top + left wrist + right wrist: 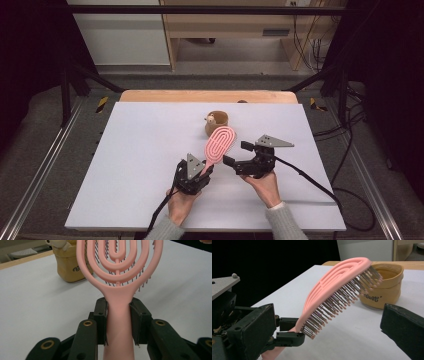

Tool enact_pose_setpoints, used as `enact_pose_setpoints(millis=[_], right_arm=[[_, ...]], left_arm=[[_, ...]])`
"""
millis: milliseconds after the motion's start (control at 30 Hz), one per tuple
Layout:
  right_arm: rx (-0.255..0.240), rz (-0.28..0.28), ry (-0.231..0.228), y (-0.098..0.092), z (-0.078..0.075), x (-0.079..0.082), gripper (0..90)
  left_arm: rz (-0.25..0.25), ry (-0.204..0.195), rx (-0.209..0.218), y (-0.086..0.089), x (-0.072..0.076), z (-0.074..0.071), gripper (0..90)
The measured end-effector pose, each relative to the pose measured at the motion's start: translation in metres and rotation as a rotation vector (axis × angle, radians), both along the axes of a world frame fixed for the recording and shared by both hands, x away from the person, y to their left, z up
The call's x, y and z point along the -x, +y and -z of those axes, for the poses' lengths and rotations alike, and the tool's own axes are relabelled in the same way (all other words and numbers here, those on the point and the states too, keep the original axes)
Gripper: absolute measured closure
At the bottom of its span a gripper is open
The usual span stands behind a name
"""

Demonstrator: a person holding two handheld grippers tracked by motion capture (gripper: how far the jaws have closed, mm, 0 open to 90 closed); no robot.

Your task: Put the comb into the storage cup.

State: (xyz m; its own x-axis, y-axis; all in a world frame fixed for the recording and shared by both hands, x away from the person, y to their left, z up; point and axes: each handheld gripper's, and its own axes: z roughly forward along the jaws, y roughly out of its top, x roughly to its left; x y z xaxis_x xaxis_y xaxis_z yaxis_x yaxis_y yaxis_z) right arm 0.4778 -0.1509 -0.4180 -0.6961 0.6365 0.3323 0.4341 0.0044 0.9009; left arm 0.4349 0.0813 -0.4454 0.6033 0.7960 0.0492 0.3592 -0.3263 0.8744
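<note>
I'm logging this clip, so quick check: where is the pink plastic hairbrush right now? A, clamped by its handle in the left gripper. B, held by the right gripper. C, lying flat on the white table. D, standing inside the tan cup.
A: the left gripper jaws press both sides of the pink plastic hairbrush handle, its head raised off the table.

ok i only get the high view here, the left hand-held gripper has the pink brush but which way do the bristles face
Observer: In the right gripper view the bristles point down toward the table, with the brush held off its surface.
Operator: is the handle properly between the jaws
Observer: Yes. In the left gripper view both jaws of the left hand-held gripper press flat on either side of the handle.
Operator: and my right one, open?
Observer: The right hand-held gripper is open, its jaws wide apart with nothing between them.
Operator: anything printed on that tan cup
Observer: The cup has dark lettering on its side, too blurred to read.
</note>
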Motion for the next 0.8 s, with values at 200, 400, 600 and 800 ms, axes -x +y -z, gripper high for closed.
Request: enact_pose_setpoints(millis=[200,400,600,800], right_arm=[[-0.003,0.003,0.009,0.006,0.0,-0.002,0.8],[-0.012,0.027,0.027,0.006,0.001,-0.006,1.6],[-0.027,0.034,0.05,0.008,0.002,-0.009,2.9],[-0.038,0.03,0.072,0.009,0.004,-0.011,4.4]], left_arm=[[0.002,-0.012,-0.01,-0.003,0.002,0.0,69.5],[0.004,-0.014,-0.012,-0.005,0.003,0.001,69.5],[0.001,-0.027,-0.01,-0.006,0.005,0.0,69.4],[-0.001,-0.036,-0.006,-0.008,0.006,-0.001,69.5]])
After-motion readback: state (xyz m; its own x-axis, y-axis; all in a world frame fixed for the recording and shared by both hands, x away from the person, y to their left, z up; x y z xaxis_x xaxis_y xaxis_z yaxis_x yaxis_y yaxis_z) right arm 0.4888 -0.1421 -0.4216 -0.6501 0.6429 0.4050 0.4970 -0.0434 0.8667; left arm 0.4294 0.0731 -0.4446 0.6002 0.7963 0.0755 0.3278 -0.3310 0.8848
